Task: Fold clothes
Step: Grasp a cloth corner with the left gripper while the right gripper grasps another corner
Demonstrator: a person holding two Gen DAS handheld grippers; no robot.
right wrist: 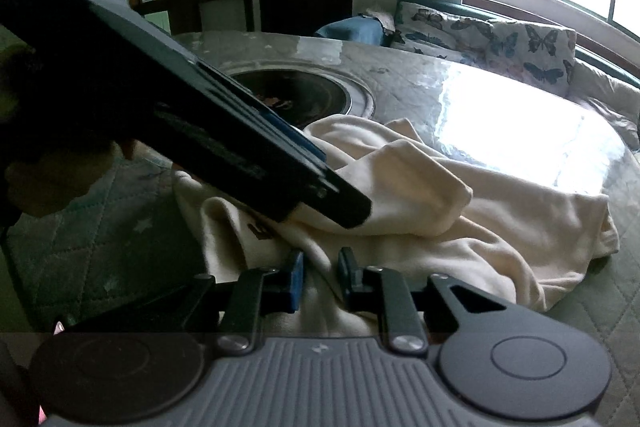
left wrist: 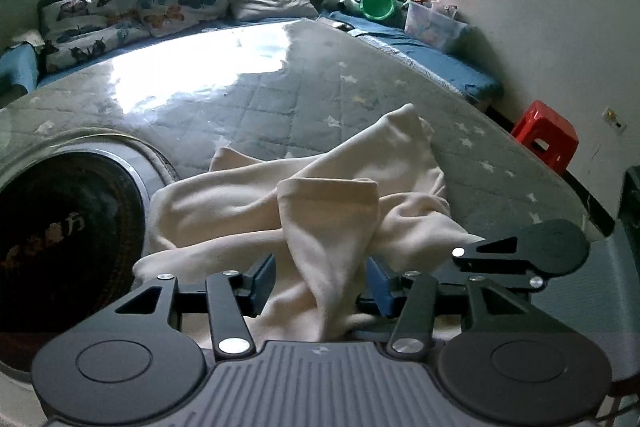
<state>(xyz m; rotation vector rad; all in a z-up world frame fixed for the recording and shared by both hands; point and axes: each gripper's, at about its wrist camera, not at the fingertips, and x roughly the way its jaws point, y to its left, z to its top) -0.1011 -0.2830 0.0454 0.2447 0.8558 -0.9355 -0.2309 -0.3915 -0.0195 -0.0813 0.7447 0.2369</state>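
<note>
The round bench under its glossy quilted cover, star-printed and bright with window glare, carries everything; its dark round recess is the landmark here. The cream garment lies crumpled just beside that recess, on the side toward the near edge of the bench, with a cuffed sleeve or leg flopped across the heap and a dark printed mark half showing on the part away from the recess. It looks like soft, light knit — limp, no stiffness at all, likely to drag and bunch on the slick cover rather than slide flat, so a pinch at a hem, cuff or seam should carry better than a grab at loose middle cloth. The left claw sits on the garment's near edge, on the side away from the recess; its blue pads stand well apart with a fold of cloth rising between them, not pressed, so it is open. The right claw is over the garment's near edge too, its pads drawn close with a narrow ridge of cloth in the gap — whether they actually pinch it I cannot tell.
</note>
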